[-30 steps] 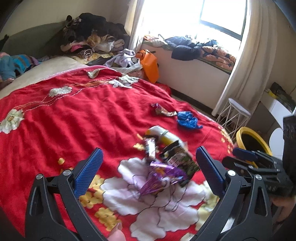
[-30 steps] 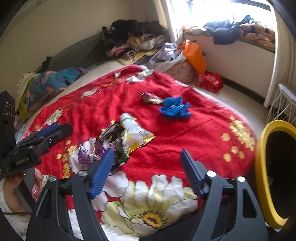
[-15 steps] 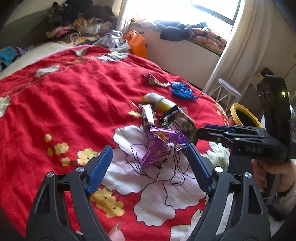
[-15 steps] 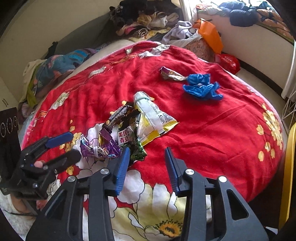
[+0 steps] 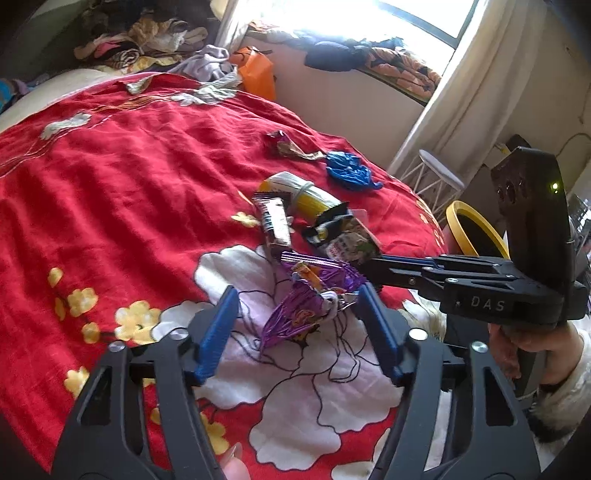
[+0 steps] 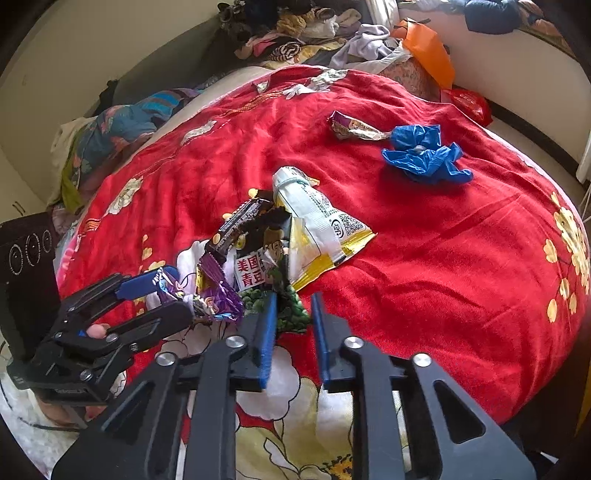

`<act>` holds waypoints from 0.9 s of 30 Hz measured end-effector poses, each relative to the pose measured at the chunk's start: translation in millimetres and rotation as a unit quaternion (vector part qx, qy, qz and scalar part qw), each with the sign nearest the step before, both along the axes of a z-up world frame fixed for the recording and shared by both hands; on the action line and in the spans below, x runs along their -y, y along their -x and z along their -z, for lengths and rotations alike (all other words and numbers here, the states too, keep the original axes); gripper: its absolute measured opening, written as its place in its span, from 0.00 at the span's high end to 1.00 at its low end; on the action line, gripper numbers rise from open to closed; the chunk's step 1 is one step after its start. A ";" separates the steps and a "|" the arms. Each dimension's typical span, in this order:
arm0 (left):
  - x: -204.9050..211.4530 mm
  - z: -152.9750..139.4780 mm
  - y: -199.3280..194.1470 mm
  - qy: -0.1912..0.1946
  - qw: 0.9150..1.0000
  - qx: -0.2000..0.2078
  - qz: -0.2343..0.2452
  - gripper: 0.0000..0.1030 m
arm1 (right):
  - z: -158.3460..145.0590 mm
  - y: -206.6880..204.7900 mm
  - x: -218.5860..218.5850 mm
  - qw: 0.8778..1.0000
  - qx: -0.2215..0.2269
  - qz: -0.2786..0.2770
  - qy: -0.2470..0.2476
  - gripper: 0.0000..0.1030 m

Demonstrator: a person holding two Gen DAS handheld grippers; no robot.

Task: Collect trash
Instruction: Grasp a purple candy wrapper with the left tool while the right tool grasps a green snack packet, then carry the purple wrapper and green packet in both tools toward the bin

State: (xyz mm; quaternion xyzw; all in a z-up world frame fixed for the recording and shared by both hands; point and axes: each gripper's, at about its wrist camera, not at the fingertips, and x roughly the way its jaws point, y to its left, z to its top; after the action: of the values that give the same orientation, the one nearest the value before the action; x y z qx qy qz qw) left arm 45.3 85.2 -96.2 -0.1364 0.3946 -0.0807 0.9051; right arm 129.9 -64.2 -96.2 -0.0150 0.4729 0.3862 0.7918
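Note:
A pile of snack wrappers lies on the red flowered bedspread (image 5: pixel 110 177): a purple foil wrapper (image 5: pixel 310 302), a green pea packet (image 6: pixel 269 273), a dark bar wrapper (image 5: pixel 275 225) and a yellow-white bag (image 6: pixel 317 225). My left gripper (image 5: pixel 297 325) is open, its jaws either side of the purple wrapper (image 6: pixel 218 295). My right gripper (image 6: pixel 293 325) is partly open, narrow, its jaws around the lower edge of the pea packet (image 5: pixel 347 243). Farther off lie a crumpled blue plastic bag (image 6: pixel 424 155) and a brown-purple wrapper (image 6: pixel 351 127).
A yellow-rimmed bin (image 5: pixel 472 232) stands on the floor past the bed's right edge. A white wire stool (image 5: pixel 439 177) and a curtain (image 5: pixel 461 92) are beside it. Clothes (image 6: pixel 295 29) and an orange bag (image 6: pixel 428 51) are piled at the bed's far end.
Both grippers have moved in on the wrapper pile. The left jaws have narrowed around the purple wrapper. The right jaws have narrowed around the pea packet's edge.

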 end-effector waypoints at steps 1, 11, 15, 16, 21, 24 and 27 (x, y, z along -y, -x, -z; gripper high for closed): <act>1.2 0.3 -0.5 0.000 1.000 0.000 0.003 0.48 | -0.7 0.1 1.3 1.000 0.001 -0.002 -0.001 0.87; 6.9 1.7 1.9 0.003 1.000 -0.007 0.018 0.72 | -11.5 13.1 6.0 0.999 0.034 -0.011 -0.005 0.92; 11.3 -2.6 3.9 -0.002 1.000 0.000 0.024 0.74 | -16.6 16.7 10.7 0.999 0.044 -0.007 -0.010 0.93; 11.7 -3.7 4.1 -0.002 1.000 0.002 0.024 0.75 | -17.7 17.1 12.1 0.999 0.045 -0.005 -0.012 0.93; 15.6 -15.8 5.9 -0.004 1.000 0.017 0.026 0.77 | -24.7 19.8 22.7 0.998 0.060 0.009 -0.019 0.93; 17.1 -25.7 6.6 -0.003 0.999 0.029 0.026 0.80 | -29.3 19.3 31.7 0.997 0.066 0.021 -0.025 0.93; 20.2 -35.8 5.5 -0.004 0.999 0.042 0.026 0.80 | -33.1 17.2 40.2 0.997 0.067 0.032 -0.032 0.93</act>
State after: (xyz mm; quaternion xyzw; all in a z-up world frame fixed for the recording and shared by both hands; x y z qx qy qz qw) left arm 39.7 64.9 -60.4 -0.1194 0.3601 -0.1085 0.9189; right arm 112.6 -104.4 -63.1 -0.0003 0.4062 0.3737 0.8338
